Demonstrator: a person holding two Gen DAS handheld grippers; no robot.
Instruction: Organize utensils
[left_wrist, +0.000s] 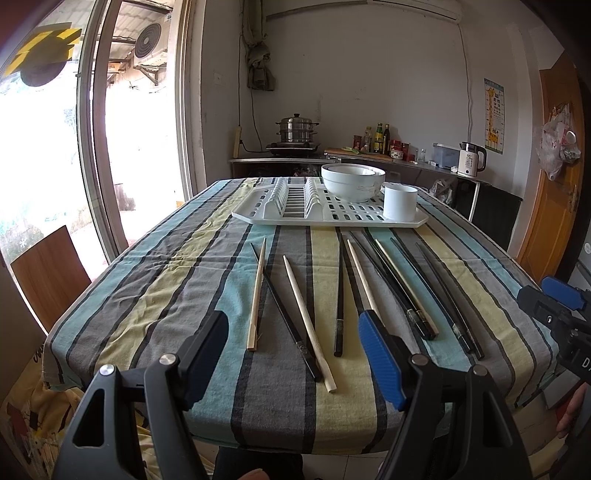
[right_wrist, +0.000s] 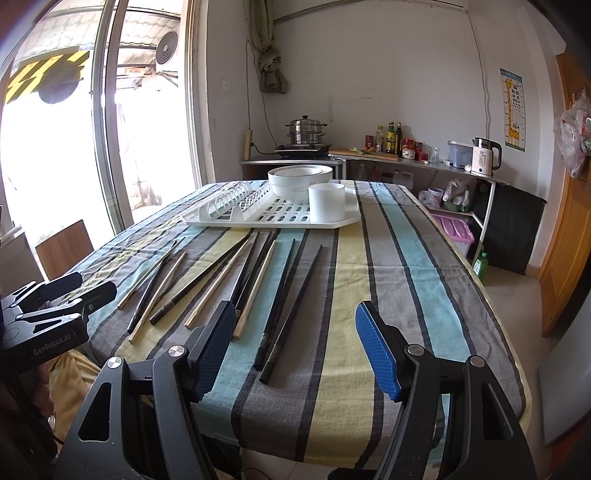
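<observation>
Altogether ten chopsticks lie loose on the striped tablecloth (left_wrist: 207, 266) covering the counter: four pale wooden chopsticks (left_wrist: 308, 321) and six black chopsticks (left_wrist: 340, 295), all pointing roughly toward the far end. On the left, one wooden stick crosses a black one; further right several black and wooden sticks overlap in a cluster, and two black ones lie side by side at the right edge of the spread.

Beyond them sits one white dish rack (left_wrist: 332, 218), flat on the cloth. It carries two white bowls (left_wrist: 352, 182), nested one inside the other, and one white cup (left_wrist: 400, 203) just beside them.

Both claws hang above the near edge of the counter, touching nothing. The left claw (left_wrist: 291, 354) has its jaws wide apart over the left sticks; the right claw (right_wrist: 295, 350) is likewise spread, with the two rightmost black sticks showing between its fingers.
</observation>
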